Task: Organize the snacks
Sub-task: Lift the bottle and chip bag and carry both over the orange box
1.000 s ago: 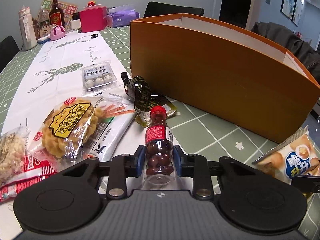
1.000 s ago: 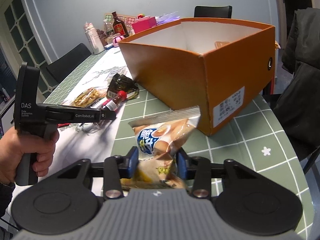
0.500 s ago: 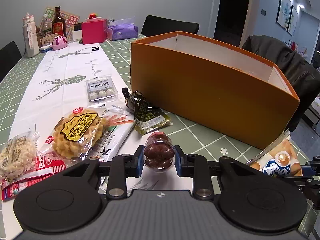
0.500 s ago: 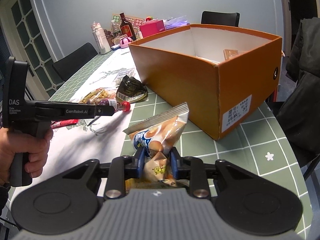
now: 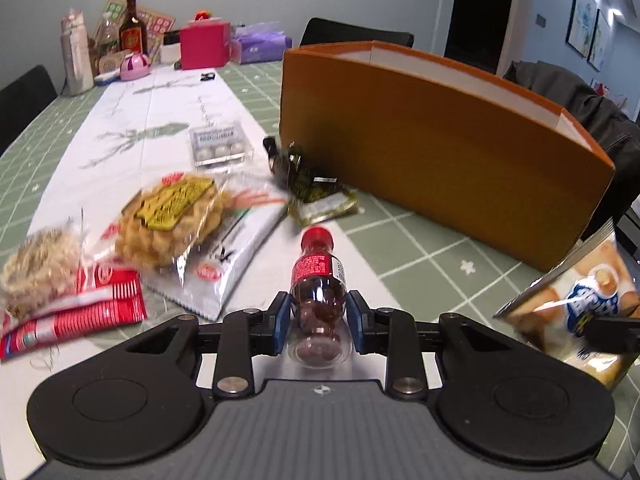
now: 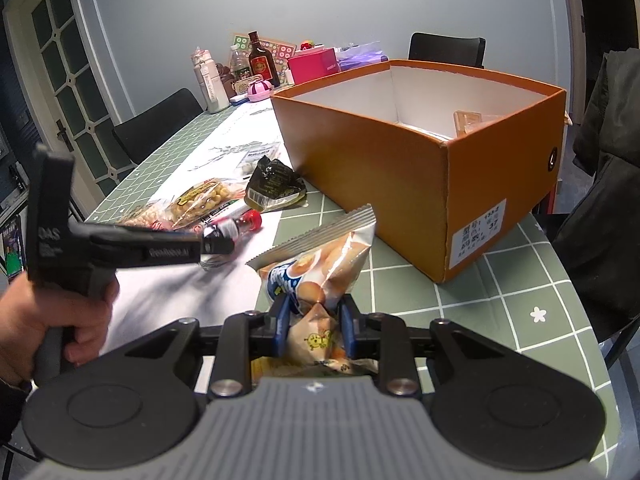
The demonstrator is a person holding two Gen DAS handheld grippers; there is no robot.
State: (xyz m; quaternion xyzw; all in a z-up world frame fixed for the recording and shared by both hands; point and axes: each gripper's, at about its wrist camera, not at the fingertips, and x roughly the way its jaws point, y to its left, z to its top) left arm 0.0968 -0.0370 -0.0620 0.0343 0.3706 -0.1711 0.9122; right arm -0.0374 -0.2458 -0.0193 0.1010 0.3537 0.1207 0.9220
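Looking through the left wrist camera, I see my left gripper (image 5: 319,317) closed on a small clear bottle (image 5: 318,286) with a red cap and dark round candies inside; both blue pads press its body, and the cap points away from me toward the orange box (image 5: 432,160). The bottle is held above the white runner (image 5: 168,116) of the table (image 5: 24,168). On the runner to the left lie a round fried snack pack (image 5: 174,220), a silver pouch (image 5: 236,252) under it, red-striped packets (image 5: 80,312) and a clear tray of white balls (image 5: 220,145). A dark crumpled wrapper (image 5: 308,182) lies just beside the near wall of the box. At the right edge of this view I see the chip bag (image 5: 580,300). In the right wrist camera, my right gripper (image 6: 314,326) is clamped on this chip bag (image 6: 320,264); its jaws have just been closing, and the pads now pinch the lower part of the bag, while its crimped top stands up and tilts to the right. The orange box (image 6: 372,168) stands near the table's right edge, open, with one small packet (image 6: 468,120) inside at the far right corner. A hand (image 6: 44,320) holds the left gripper (image 6: 218,242) at the left side, with the bottle (image 6: 236,224) in it.
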